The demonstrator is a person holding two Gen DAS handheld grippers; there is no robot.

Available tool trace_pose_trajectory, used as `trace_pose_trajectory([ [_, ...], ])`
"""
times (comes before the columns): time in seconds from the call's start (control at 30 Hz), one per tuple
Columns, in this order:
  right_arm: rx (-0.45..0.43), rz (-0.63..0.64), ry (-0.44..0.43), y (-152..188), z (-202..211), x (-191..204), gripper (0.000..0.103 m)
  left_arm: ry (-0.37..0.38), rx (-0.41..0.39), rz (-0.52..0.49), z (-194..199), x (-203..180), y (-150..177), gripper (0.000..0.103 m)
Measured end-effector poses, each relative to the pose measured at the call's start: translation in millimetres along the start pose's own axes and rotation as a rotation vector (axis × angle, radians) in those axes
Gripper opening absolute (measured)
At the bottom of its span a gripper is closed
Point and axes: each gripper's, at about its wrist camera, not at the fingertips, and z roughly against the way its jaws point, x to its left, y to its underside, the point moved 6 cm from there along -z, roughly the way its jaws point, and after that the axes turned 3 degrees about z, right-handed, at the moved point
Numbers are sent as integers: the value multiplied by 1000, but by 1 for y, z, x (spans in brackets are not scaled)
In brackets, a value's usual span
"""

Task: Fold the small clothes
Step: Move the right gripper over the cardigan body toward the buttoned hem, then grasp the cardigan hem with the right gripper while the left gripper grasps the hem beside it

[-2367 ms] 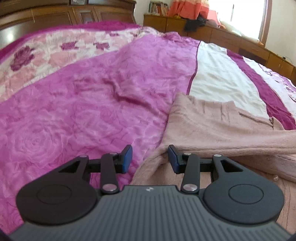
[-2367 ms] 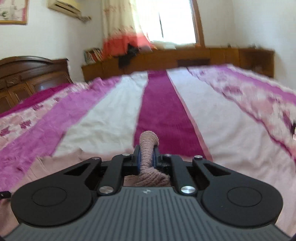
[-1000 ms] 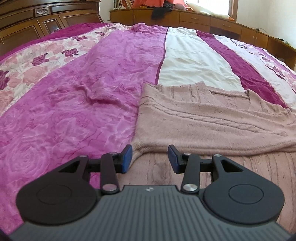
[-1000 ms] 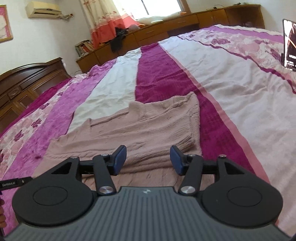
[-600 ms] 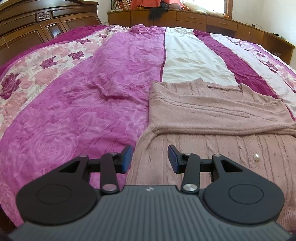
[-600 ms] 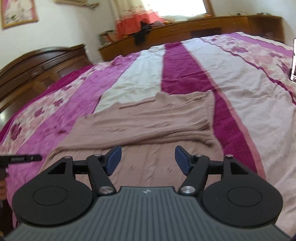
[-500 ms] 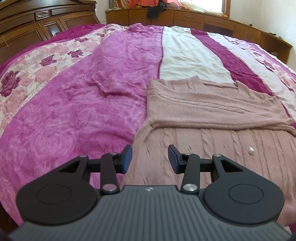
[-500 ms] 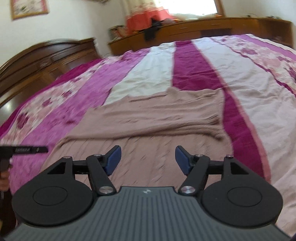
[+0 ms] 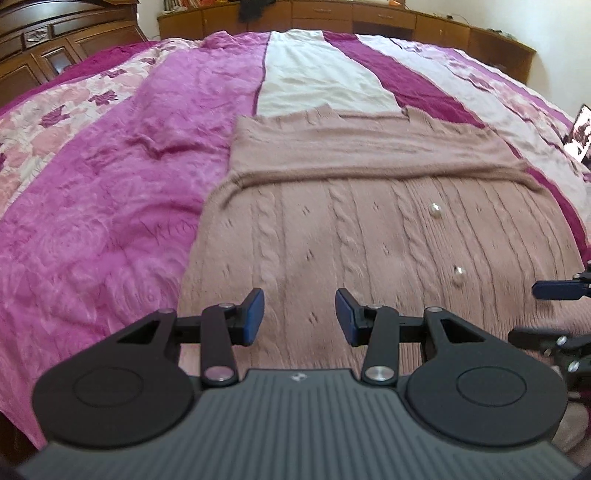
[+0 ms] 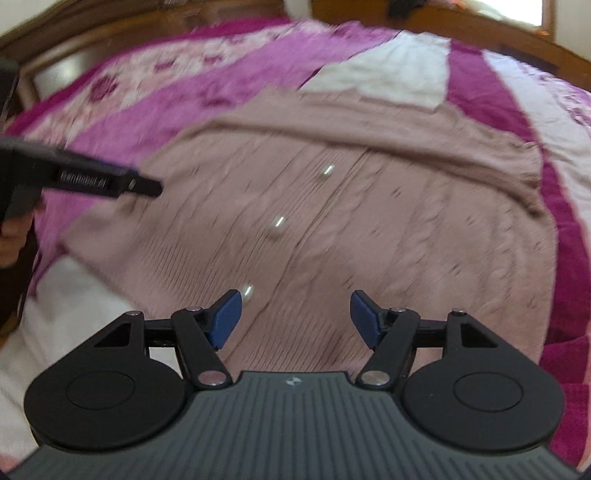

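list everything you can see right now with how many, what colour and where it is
cardigan: one, dusty pink cable knit, flat on the bed, its far part folded over.
buttons: three seen, pearly white, in a row down the cardigan.
bedspread: one, magenta, white and floral pink stripes, over the whole bed.
headboard: one, dark brown wood, far left.
cabinets: a row, brown wood, along the far wall.
dark cloth: one, black, on the cabinets.
left hand-held gripper: one, black with blue pads, open above the cardigan's near part.
right hand-held gripper: one, black with blue pads, open above the cardigan.
hand: one, at the left edge of the right wrist view.
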Motion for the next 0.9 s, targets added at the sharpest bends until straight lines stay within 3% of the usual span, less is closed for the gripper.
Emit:
trace_pose_trajectory([
  [0.17, 104, 75, -33, 13, -15, 17, 72, 12, 16, 4, 1, -1, 10, 44],
  [0.33, 200, 149, -20, 25, -32, 29, 84, 17, 17, -1, 0, -1, 12, 44],
  [0.47, 233, 215, 17, 30, -44, 35, 87, 26, 24, -4, -1, -3, 14, 44],
  [0.63, 214, 203, 71, 31, -54, 36, 87, 31, 32, -13, -2, -5, 17, 44],
  [0.77, 197, 228, 125, 33, -60, 38, 83, 40, 35, -14, -2, -6, 17, 44],
  [0.9, 160, 200, 175, 32, -59, 35, 62, 54, 37, -28, -3, -11, 18, 44],
])
